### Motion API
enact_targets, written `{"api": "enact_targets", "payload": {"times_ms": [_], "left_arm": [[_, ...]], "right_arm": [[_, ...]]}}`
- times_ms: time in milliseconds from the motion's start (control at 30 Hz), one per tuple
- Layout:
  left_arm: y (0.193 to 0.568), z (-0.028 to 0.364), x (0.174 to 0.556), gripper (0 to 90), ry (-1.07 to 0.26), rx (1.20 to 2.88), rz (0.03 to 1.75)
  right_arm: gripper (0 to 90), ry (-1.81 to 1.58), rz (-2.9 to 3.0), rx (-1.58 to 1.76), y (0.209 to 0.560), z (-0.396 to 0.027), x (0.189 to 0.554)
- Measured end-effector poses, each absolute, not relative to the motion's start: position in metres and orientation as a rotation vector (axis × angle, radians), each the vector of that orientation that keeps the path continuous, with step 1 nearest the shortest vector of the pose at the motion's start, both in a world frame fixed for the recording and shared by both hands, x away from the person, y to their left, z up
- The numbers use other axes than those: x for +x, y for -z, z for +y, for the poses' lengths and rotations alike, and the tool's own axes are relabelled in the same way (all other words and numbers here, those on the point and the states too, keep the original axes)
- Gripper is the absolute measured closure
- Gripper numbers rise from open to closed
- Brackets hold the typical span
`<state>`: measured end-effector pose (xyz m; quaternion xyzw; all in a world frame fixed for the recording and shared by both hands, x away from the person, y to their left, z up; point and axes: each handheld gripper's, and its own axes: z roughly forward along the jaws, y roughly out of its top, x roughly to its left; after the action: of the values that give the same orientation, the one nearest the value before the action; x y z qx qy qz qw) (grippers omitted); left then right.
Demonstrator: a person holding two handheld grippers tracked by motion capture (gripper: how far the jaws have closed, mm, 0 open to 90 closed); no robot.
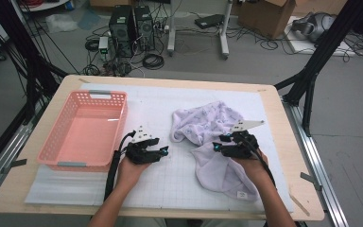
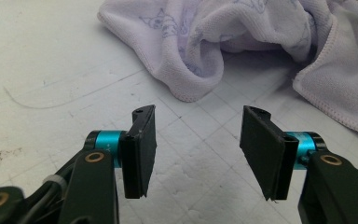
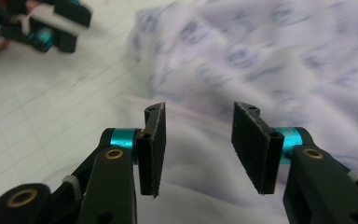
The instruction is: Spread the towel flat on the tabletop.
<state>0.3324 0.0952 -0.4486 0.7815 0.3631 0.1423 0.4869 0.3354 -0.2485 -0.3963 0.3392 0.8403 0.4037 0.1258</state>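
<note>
A crumpled lavender towel point(image 1: 208, 125) with a faint print lies on the white gridded mat point(image 1: 170, 184), right of centre. My left gripper point(image 1: 163, 152) hovers over bare mat just left of the towel. Its jaws stand open and nothing is between them point(image 2: 198, 154); the towel point(image 2: 242, 32) lies ahead of them. My right gripper point(image 1: 216, 146) is over the towel's near flap. It is open too point(image 3: 198, 147), held a little above the blurred cloth point(image 3: 284, 56), with no fold pinched. In the right gripper view the left gripper point(image 3: 51, 28) shows at the upper left.
An empty pink plastic basket point(image 1: 119, 125) stands on the left side of the mat, close to my left hand. The wooden table edge point(image 1: 293, 142) runs to the right. Black frame posts, cables and computer boxes stand on the floor beyond.
</note>
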Motion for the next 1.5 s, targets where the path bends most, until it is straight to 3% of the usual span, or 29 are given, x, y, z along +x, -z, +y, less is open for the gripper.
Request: {"api": "enact_targets", "payload": {"times_ms": [67, 100, 167, 233, 433, 667, 967, 1033, 1100, 1167, 1500], "left_arm": [[0.449, 0.095, 0.333, 46.0, -0.347, 1.902, 0.884], [0.449, 0.096, 0.333, 46.0, -0.348, 1.899, 0.887], [0.449, 0.096, 0.333, 46.0, -0.344, 1.895, 0.888], [0.448, 0.095, 0.332, 46.0, -0.345, 1.902, 0.882], [0.448, 0.095, 0.332, 46.5, -0.349, 1.908, 0.875], [0.449, 0.086, 0.33, 49.1, -0.328, 1.92, 0.851], [0.449, 0.061, 0.328, 54.2, -0.279, 1.957, 0.785], [0.448, 0.056, 0.327, 61.1, -0.278, 1.973, 0.759], [0.449, 0.05, 0.327, 63.2, -0.271, 1.989, 0.741], [0.449, 0.044, 0.327, 63.3, -0.276, 1.998, 0.735], [0.448, 0.054, 0.331, 51.9, -0.339, 2.003, 0.797]], "right_arm": [[54.2, -1.176, 2.494, 0.953, 0.405, -0.235, 0.335], [59.7, -1.109, 2.505, 0.921, 0.41, -0.224, 0.334], [80.7, -1.015, 2.538, 0.876, 0.416, -0.213, 0.333], [86.8, -1.015, 2.546, 0.854, 0.416, -0.211, 0.332], [87.7, -1.199, 2.464, 0.902, 0.4, -0.244, 0.318], [87.7, -1.301, 2.252, 1.04, 0.387, -0.316, 0.296], [87.7, -1.085, 1.834, 1.315, 0.389, -0.403, 0.281], [85.4, -1.103, 1.834, 1.366, 0.394, -0.409, 0.281], [71.2, -1.068, 1.855, 1.351, 0.399, -0.404, 0.281], [65.6, -1.089, 1.84, 1.347, 0.399, -0.397, 0.279], [50.7, -1.167, 2.186, 1.034, 0.392, -0.3, 0.288]]}}
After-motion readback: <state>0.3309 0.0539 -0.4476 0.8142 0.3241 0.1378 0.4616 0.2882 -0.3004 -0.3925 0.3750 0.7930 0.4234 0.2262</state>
